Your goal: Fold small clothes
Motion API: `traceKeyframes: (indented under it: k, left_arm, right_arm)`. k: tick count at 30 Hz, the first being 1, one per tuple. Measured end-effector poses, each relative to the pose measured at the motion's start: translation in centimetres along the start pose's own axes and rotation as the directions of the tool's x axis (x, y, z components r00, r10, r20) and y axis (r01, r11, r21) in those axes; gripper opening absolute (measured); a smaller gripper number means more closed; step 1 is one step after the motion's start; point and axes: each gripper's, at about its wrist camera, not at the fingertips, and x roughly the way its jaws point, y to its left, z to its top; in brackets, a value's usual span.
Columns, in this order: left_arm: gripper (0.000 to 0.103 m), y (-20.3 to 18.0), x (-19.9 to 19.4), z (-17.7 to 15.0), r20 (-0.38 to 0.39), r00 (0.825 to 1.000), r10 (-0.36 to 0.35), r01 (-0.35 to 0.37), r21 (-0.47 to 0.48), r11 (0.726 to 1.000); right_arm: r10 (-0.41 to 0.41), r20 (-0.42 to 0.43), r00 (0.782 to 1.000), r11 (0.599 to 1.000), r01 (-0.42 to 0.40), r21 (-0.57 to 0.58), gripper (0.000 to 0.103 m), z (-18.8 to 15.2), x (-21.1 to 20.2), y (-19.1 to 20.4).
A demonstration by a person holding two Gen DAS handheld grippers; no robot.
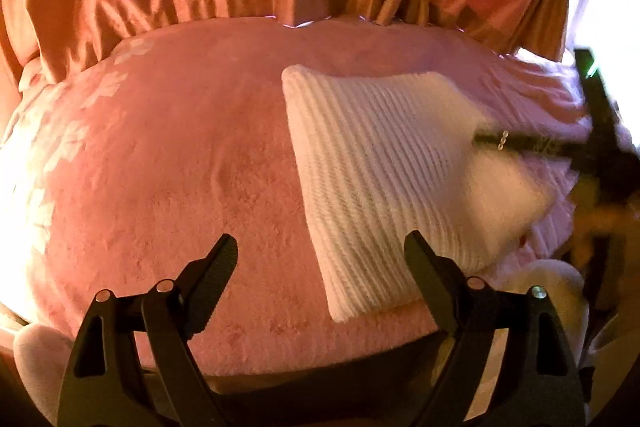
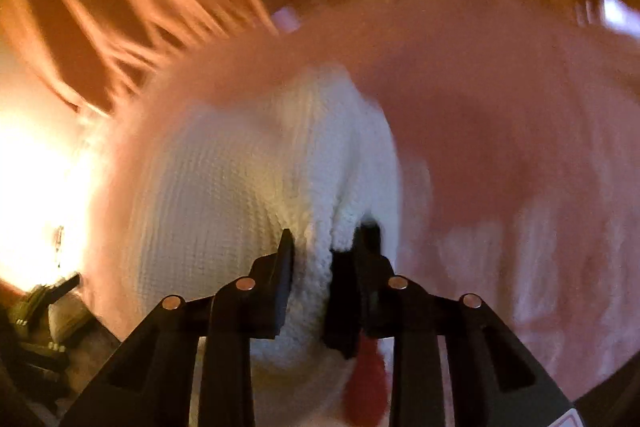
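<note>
Pink blanket (image 1: 168, 187), right tool (image 2: 324, 239) seemingly pinching white knit (image 2: 224, 195), left tool (image 1: 320, 247) agape.

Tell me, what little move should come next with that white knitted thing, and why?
Probably the right claw should carry the pinched edge of the white knit garment across itself to make a fold. It is shut on a bunched edge, while the left claw hangs open at the near edge, gripping nothing, and the garment lies on the pink blanket.

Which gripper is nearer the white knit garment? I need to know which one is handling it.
Right. The right gripper is clamped on the white knit garment's edge; the left gripper hovers open just short of it.
</note>
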Motion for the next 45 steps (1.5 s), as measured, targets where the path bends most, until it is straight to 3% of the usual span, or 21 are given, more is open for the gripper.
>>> traceKeyframes:
  k: [2, 5, 8, 11, 12, 14, 18, 23, 25, 26, 31, 33, 35, 37, 41, 45]
  left_arm:
    - [0.083, -0.1, 0.4, 0.1, -0.005, 1.0, -0.003, 0.003, 0.001, 1.0]
    - [0.083, -0.6, 1.1, 0.3, -0.015, 1.0, -0.009, 0.009, 0.002, 1.0]
    - [0.083, -1.3, 1.8, 0.5, -0.019, 1.0, -0.012, 0.012, 0.003, 1.0]
    - [0.083, -1.9, 2.3, 0.7, -0.026, 1.0, -0.009, 0.009, 0.005, 1.0]
    - [0.083, -2.0, 2.4, 0.6, -0.028, 1.0, -0.008, 0.008, 0.003, 1.0]
    - [0.083, -2.2, 2.8, 0.6, -0.04, 0.999, -0.003, 0.003, 0.004, 1.0]
    - [0.083, -2.4, 3.4, 0.5, -0.055, 0.998, 0.002, -0.001, 0.009, 1.0]
    - [0.083, -2.5, 3.8, 0.4, -0.064, 0.998, 0.006, -0.005, 0.006, 1.0]
    - [0.083, -2.5, 3.9, 0.3, -0.065, 0.998, 0.011, -0.01, 0.013, 1.0]
    - [0.083, -2.5, 4.0, 0.3, -0.067, 0.998, 0.014, -0.013, 0.015, 1.0]
    - [0.083, -2.5, 4.6, -0.1, -0.09, 0.996, 0.021, -0.019, 0.015, 1.0]
    - [0.083, -2.5, 4.9, -0.3, -0.098, 0.995, 0.021, -0.019, 0.015, 1.0]
    - [0.083, -2.5, 5.1, -0.4, -0.103, 0.994, 0.019, -0.017, 0.015, 1.0]
    - [0.083, -2.4, 5.0, -0.5, -0.104, 0.994, 0.018, -0.016, 0.016, 1.0]
    - [0.083, -2.1, 5.0, -0.6, -0.108, 0.994, 0.008, -0.007, 0.008, 1.0]
    - [0.083, -2.3, 5.0, -0.9, -0.112, 0.994, 0.011, -0.01, 0.01, 1.0]
  right_arm:
    - [0.081, 0.046, 0.996, 0.995, -0.084, 0.055, 0.034, 0.0, -1.2, -0.8]
    - [0.032, 0.107, 0.994, 0.999, -0.032, -0.007, 0.035, 0.4, -3.1, 0.7]
    - [0.016, 0.111, 0.994, 1.0, -0.013, -0.025, 0.036, 1.5, -3.0, 1.8]
    - [-0.072, 0.112, 0.991, 0.995, 0.08, -0.064, 0.037, 1.9, -2.4, 3.6]
    - [-0.065, 0.117, 0.991, 0.994, 0.075, -0.084, 0.038, 1.5, -2.6, 4.5]
    - [-0.039, 0.1, 0.994, 0.992, 0.05, -0.117, 0.038, 0.5, -3.3, 5.2]
    - [-0.077, 0.053, 0.996, 0.984, 0.085, -0.159, 0.043, -0.7, -2.3, 5.8]
    - [-0.074, 0.026, 0.997, 0.99, 0.077, -0.116, 0.043, 0.2, -1.5, 4.4]
    - [-0.042, 0.016, 0.999, 0.994, 0.043, -0.098, 0.032, 0.8, -1.2, 4.0]
    - [-0.018, 0.018, 1.0, 0.996, 0.019, -0.089, 0.013, 1.1, -1.2, 3.9]
    - [0.019, 0.086, 0.996, 0.996, -0.011, -0.089, 0.011, 1.6, -3.2, 3.2]
    - [-0.033, 0.037, 0.999, 0.995, 0.036, -0.09, 0.011, 1.4, -1.6, 2.0]
    - [-0.057, -0.013, 0.998, 0.994, 0.055, -0.092, 0.015, 0.8, 0.0, 1.0]
    - [-0.024, 0.005, 1.0, 0.997, 0.025, -0.071, 0.015, 0.4, -1.0, 0.8]
    - [-0.03, 0.072, 0.997, 0.994, 0.037, -0.107, 0.027, 0.3, -3.5, 2.4]
    - [-0.064, 0.071, 0.995, 0.989, 0.072, -0.127, 0.039, 2.6, -2.0, 3.1]
